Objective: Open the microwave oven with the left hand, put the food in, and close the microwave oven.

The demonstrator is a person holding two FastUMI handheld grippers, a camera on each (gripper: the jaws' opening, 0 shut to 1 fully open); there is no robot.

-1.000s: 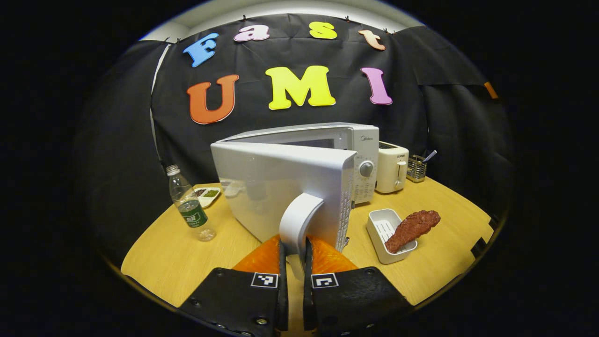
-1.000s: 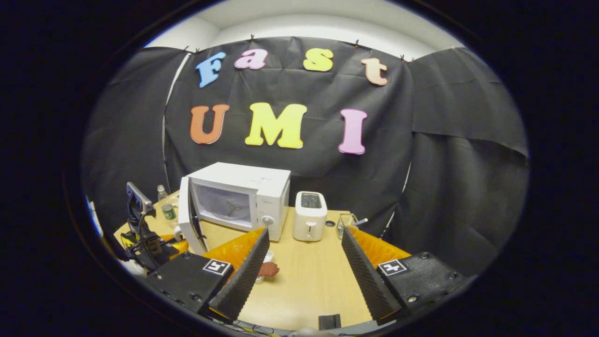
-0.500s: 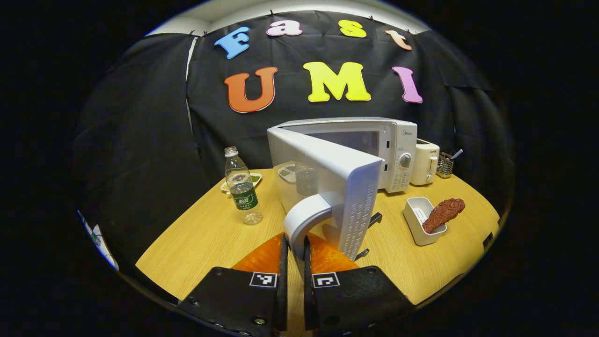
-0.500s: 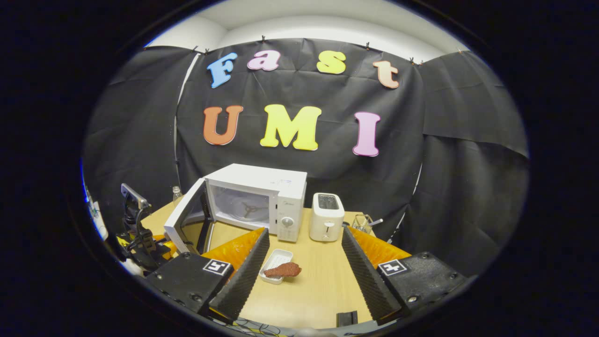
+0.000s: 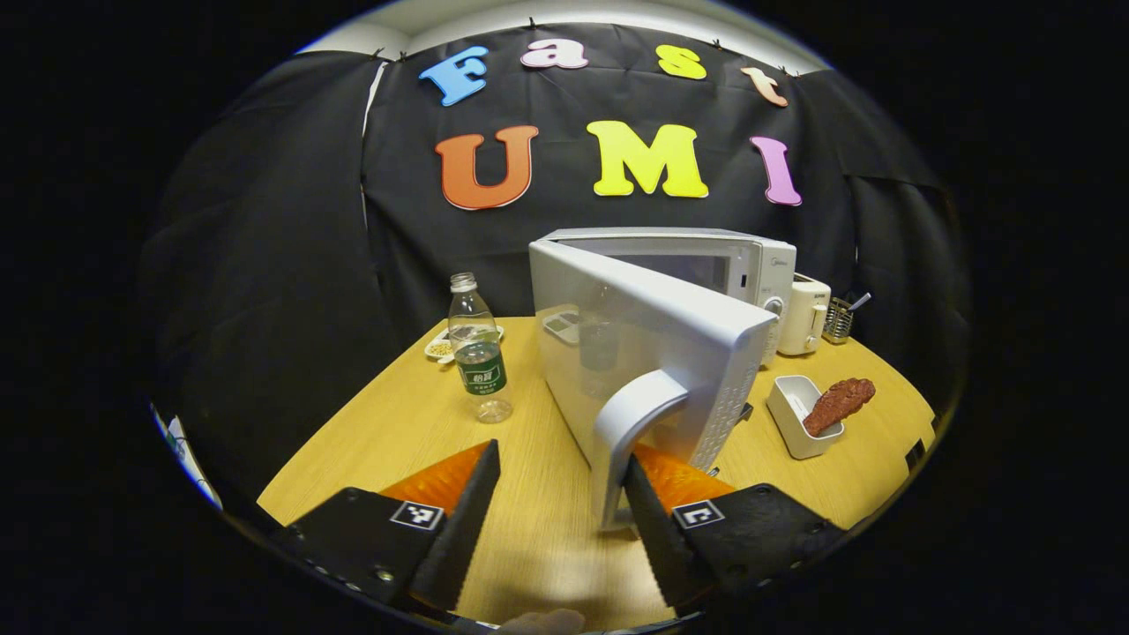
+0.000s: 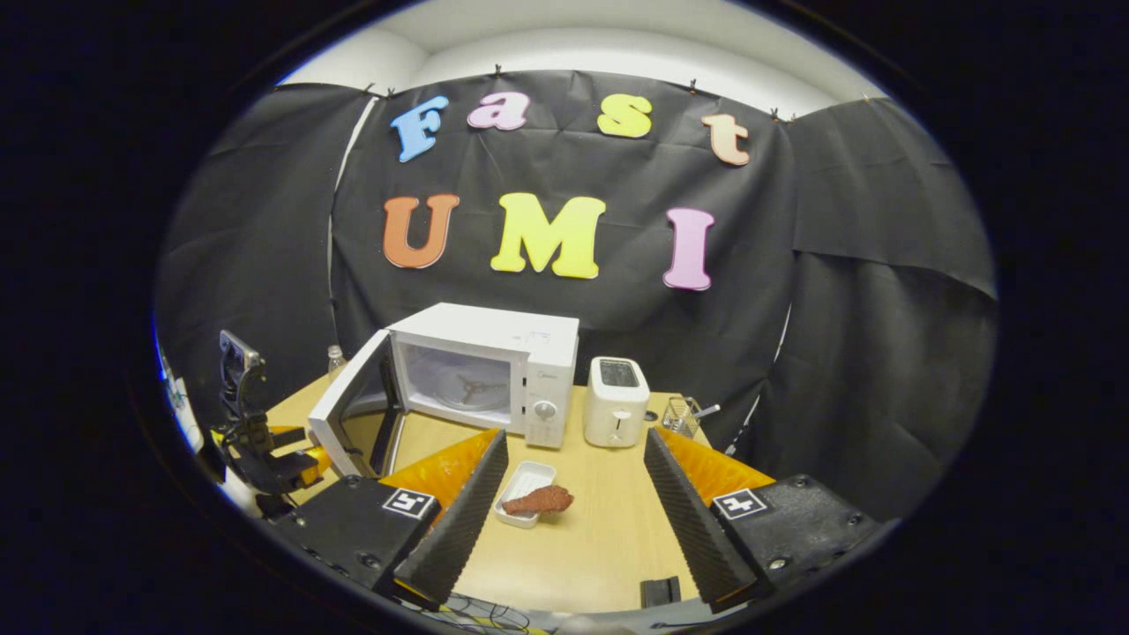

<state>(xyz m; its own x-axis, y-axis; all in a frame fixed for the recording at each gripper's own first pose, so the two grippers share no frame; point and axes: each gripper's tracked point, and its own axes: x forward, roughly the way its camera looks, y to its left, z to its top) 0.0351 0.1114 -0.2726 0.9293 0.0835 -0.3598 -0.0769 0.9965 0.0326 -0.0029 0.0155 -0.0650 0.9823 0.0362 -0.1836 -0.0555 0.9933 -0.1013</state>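
Note:
The white microwave oven (image 6: 529, 339) stands at the back of the table with its door (image 5: 644, 339) swung wide open, so the cavity and turntable (image 6: 472, 385) show. In the left gripper view my left gripper (image 5: 556, 503) is open, and the door's curved handle (image 5: 631, 423) stands between its fingers, close to the right one. The same gripper (image 6: 291, 454) appears at the door's edge in the right gripper view. A brown piece of food (image 6: 542, 500) (image 5: 838, 401) rests across a small white tray (image 6: 520, 485). My right gripper (image 6: 569, 511) hangs open above the table's front, nothing between its fingers.
A water bottle (image 5: 479, 348) stands left of the open door, with small dishes (image 5: 441, 347) behind it. A white toaster (image 6: 615, 401) and a wire utensil holder (image 6: 684, 414) sit right of the microwave. The wooden table (image 6: 600, 547) has bare surface at the front.
My left gripper has let go of the door handle and opened. The door has swung wider open. The right gripper's view shifted slightly; the food and tray now sit between its fingers.

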